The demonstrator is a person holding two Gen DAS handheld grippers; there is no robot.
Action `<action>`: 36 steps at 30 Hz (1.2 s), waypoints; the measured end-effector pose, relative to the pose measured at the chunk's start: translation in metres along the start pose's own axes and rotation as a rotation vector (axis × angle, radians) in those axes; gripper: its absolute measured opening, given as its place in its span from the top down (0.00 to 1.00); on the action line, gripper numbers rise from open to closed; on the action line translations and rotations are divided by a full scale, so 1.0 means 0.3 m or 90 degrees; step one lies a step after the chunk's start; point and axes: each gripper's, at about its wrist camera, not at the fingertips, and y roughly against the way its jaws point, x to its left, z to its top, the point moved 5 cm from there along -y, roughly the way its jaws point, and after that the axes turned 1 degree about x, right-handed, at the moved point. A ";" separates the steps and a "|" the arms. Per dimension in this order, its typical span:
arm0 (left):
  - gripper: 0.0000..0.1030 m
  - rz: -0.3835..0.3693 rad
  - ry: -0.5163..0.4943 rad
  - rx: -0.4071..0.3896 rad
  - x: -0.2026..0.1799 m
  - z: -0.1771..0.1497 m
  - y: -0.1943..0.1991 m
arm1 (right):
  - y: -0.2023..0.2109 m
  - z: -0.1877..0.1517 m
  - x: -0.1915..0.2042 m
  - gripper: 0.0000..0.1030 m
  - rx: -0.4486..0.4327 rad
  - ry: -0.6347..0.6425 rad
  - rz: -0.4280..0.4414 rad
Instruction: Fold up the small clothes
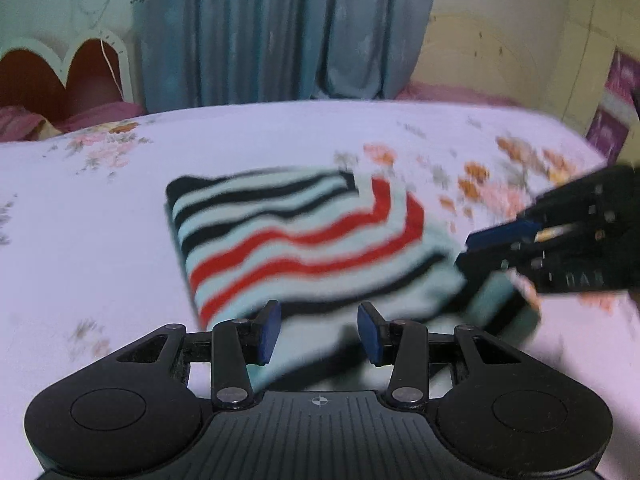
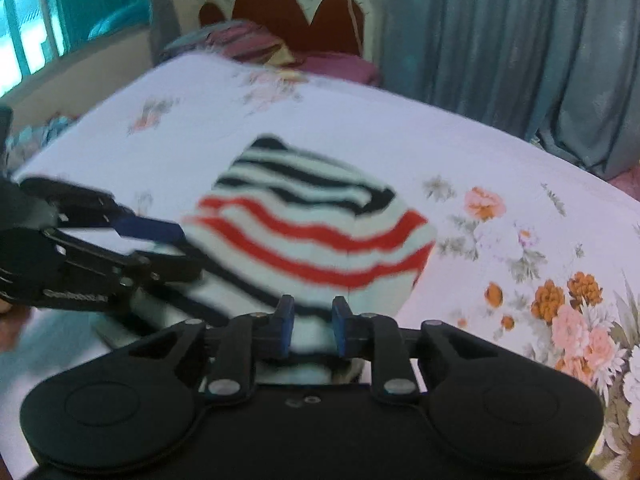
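Note:
A small striped garment (image 1: 304, 240), pale with black and red stripes, lies partly folded on the bed; it also shows in the right wrist view (image 2: 312, 232). My left gripper (image 1: 318, 332) is open, its blue pads either side of the garment's near edge without closing on it. My right gripper (image 2: 313, 326) has its pads part-closed around a fold of the garment's near edge. In the left wrist view the right gripper (image 1: 476, 250) sits at the garment's right edge. In the right wrist view the left gripper (image 2: 176, 248) is at the garment's left edge. Both views are blurred.
The bed sheet (image 1: 100, 220) is white with flower prints, denser at the right (image 2: 560, 300). A red headboard (image 2: 304, 12) and pillows (image 2: 256, 44) are at the bed's head. Blue curtains (image 1: 280, 28) hang behind the bed.

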 end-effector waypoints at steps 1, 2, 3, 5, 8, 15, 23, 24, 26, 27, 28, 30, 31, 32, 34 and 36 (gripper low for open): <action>0.59 0.017 -0.015 0.007 -0.009 -0.035 0.013 | -0.009 -0.027 -0.001 0.85 0.018 0.008 -0.008; 0.59 0.032 -0.029 0.017 -0.016 -0.060 0.016 | -0.021 -0.056 -0.006 0.85 0.035 0.013 -0.019; 0.59 0.042 -0.037 0.026 -0.019 -0.078 0.011 | -0.047 -0.092 -0.017 0.85 0.058 0.017 -0.032; 0.59 0.060 -0.038 0.026 -0.021 -0.096 -0.001 | -0.080 -0.125 -0.033 0.85 0.052 0.002 -0.028; 0.59 0.082 -0.032 0.025 -0.030 -0.094 -0.007 | -0.095 -0.117 -0.032 0.85 0.037 -0.005 -0.032; 0.59 0.143 -0.009 -0.002 -0.065 -0.112 0.019 | -0.058 -0.139 -0.043 0.85 -0.001 -0.044 -0.022; 0.58 0.172 0.039 -0.062 -0.138 -0.108 0.208 | 0.181 -0.169 -0.057 0.67 -0.079 -0.076 -0.022; 0.58 0.174 0.041 -0.066 -0.150 -0.111 0.229 | 0.200 -0.177 -0.058 0.65 -0.082 -0.076 -0.022; 0.58 0.177 0.047 -0.073 -0.174 -0.124 0.273 | 0.250 -0.198 -0.056 0.56 -0.095 -0.076 -0.025; 0.46 0.178 0.053 -0.076 -0.185 -0.130 0.292 | 0.272 -0.209 -0.057 0.43 -0.102 -0.078 -0.030; 0.18 0.181 0.058 -0.082 -0.194 -0.136 0.311 | 0.292 -0.220 -0.059 0.24 -0.109 -0.080 -0.034; 0.00 0.203 0.068 -0.127 -0.213 -0.154 0.371 | 0.335 -0.243 -0.061 0.02 -0.129 -0.088 -0.047; 0.00 0.214 0.069 -0.140 -0.224 -0.164 0.396 | 0.355 -0.255 -0.061 0.01 -0.139 -0.089 -0.054; 0.00 0.214 0.071 -0.135 -0.233 -0.172 0.410 | 0.370 -0.269 -0.057 0.01 -0.134 -0.090 -0.061; 0.00 0.210 0.086 -0.135 -0.249 -0.192 0.447 | 0.391 -0.296 -0.052 0.01 -0.113 -0.095 -0.077; 0.00 0.207 0.094 -0.139 -0.269 -0.206 0.485 | 0.423 -0.324 -0.038 0.01 -0.109 -0.093 -0.090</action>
